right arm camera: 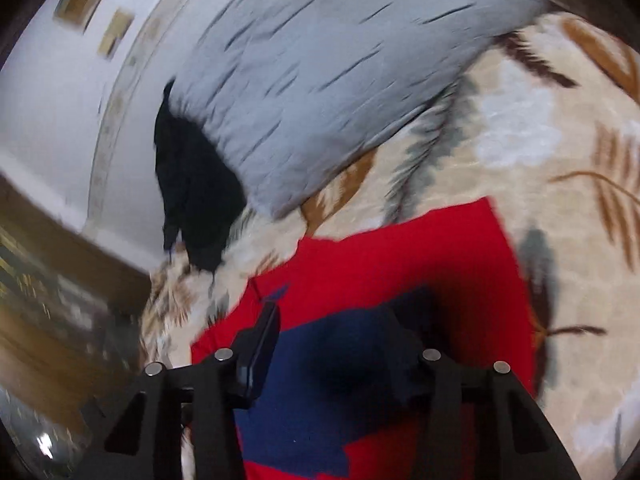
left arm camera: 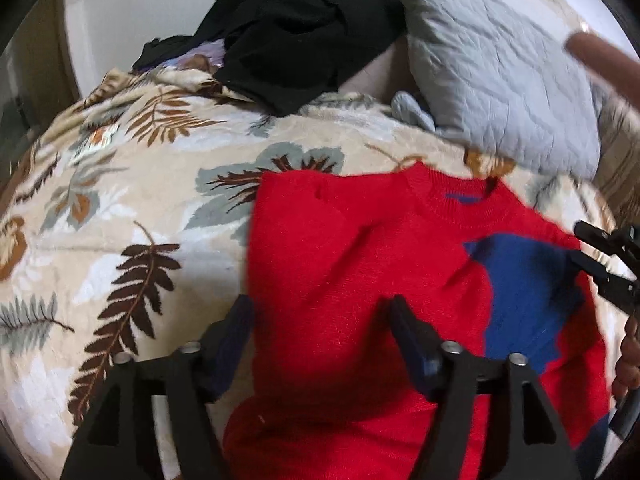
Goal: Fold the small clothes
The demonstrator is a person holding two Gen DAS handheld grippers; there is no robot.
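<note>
Leaf-patterned blanket (left arm camera: 132, 184), grey pillow (left arm camera: 500, 92), white wall (left arm camera: 152, 4), dark clothes heap (left arm camera: 304, 28)

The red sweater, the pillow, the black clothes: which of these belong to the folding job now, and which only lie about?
For the job:
- red sweater with blue patch, lying flat
- left hand-held gripper, open over it
- right hand-held gripper, open over the blue patch

Lying about:
- grey pillow
- black clothes pile
- leaf-patterned blanket underneath

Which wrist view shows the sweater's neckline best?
The left wrist view: the red sweater lies nearly whole on the leaf-print blanket, its ribbed collar clear. The right wrist view shows only a motion-blurred lower part with the blue patch, no clear collar.
</note>
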